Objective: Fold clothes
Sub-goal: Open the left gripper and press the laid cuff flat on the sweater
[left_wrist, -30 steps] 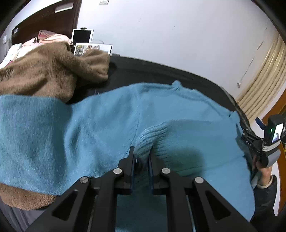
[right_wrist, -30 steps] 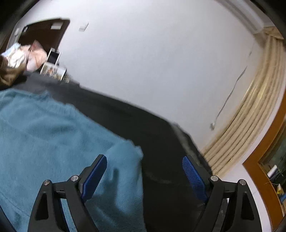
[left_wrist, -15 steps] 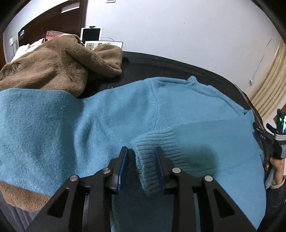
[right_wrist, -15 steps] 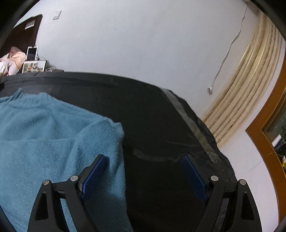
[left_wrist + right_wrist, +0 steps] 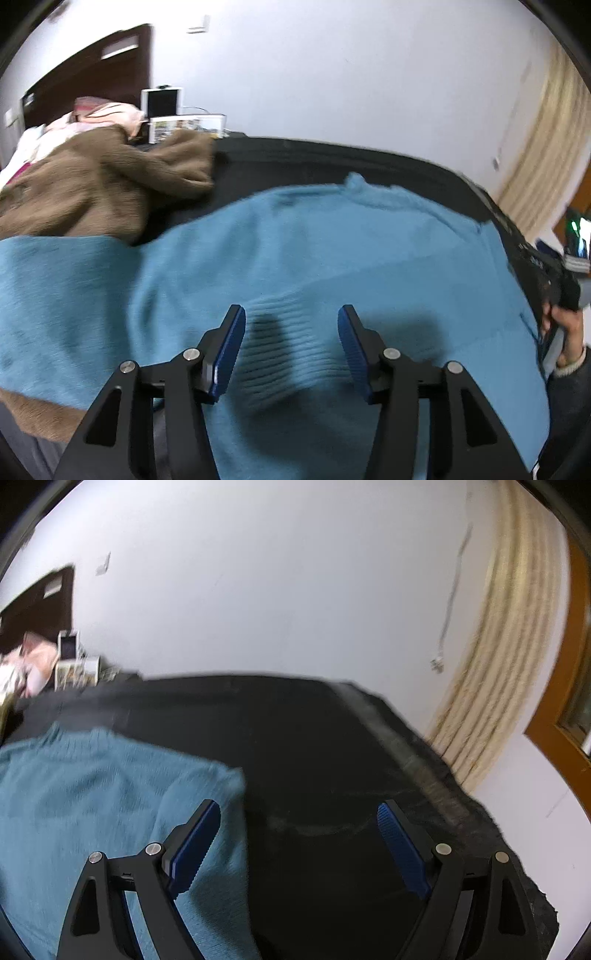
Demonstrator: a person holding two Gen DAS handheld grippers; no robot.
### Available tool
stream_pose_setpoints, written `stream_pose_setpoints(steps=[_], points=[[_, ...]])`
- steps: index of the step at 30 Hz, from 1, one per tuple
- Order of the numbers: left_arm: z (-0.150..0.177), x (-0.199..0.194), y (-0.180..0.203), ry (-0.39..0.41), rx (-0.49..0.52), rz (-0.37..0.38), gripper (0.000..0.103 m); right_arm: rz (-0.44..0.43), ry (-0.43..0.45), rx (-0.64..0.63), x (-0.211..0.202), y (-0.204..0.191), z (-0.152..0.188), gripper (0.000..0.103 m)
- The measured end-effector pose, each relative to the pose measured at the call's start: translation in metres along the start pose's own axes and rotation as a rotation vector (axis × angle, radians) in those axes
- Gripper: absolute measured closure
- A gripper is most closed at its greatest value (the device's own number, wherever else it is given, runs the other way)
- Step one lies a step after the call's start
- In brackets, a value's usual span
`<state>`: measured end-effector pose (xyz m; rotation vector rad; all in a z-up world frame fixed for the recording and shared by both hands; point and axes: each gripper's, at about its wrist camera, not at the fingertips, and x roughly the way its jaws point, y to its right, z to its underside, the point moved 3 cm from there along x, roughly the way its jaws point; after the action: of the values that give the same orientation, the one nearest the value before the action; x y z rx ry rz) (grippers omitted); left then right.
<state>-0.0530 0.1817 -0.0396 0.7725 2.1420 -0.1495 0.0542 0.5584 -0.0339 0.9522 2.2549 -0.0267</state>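
With both claws open and empty, the ribbed cuff (image 5: 291, 332) sits between the left gripper (image 5: 291, 343) jaws, sleeve running rightward toward the right gripper (image 5: 299, 834).

A black-covered desk (image 5: 332, 166) carries the clothes. A blue sweater (image 5: 332, 251) lies spread flat across its near part, one sleeve folded over the body, ribbed cuff uppermost. A brown fleece garment (image 5: 96, 184) is heaped at the far left, with the sweater's left end lying over it.
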Motion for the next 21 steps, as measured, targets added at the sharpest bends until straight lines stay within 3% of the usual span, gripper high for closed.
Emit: stream_pose_setpoints(steps=[4,10,12,13,18,21], points=[[0.008,0.015,0.009,-0.052,0.032,-0.011,0.046,0.012,-0.086,-0.041,0.017,-0.009,0.008,0.014],[0.01,0.018,0.015,-0.043,0.065,-0.024,0.044,-0.005,-0.171,-0.054,0.036,-0.009,0.01,0.014],[0.011,0.018,0.016,-0.039,0.074,-0.029,0.044,0.03,-0.184,-0.066,0.042,-0.008,0.009,0.006],[0.012,0.018,0.016,-0.038,0.075,-0.029,0.043,0.045,-0.189,-0.071,0.045,-0.008,0.009,0.002],[0.013,0.018,0.016,-0.032,0.078,-0.026,0.041,0.067,-0.159,-0.083,0.041,-0.007,0.008,0.002],[0.013,0.018,0.016,-0.03,0.074,-0.022,0.041,0.037,-0.116,-0.063,0.024,-0.007,0.005,0.002]])
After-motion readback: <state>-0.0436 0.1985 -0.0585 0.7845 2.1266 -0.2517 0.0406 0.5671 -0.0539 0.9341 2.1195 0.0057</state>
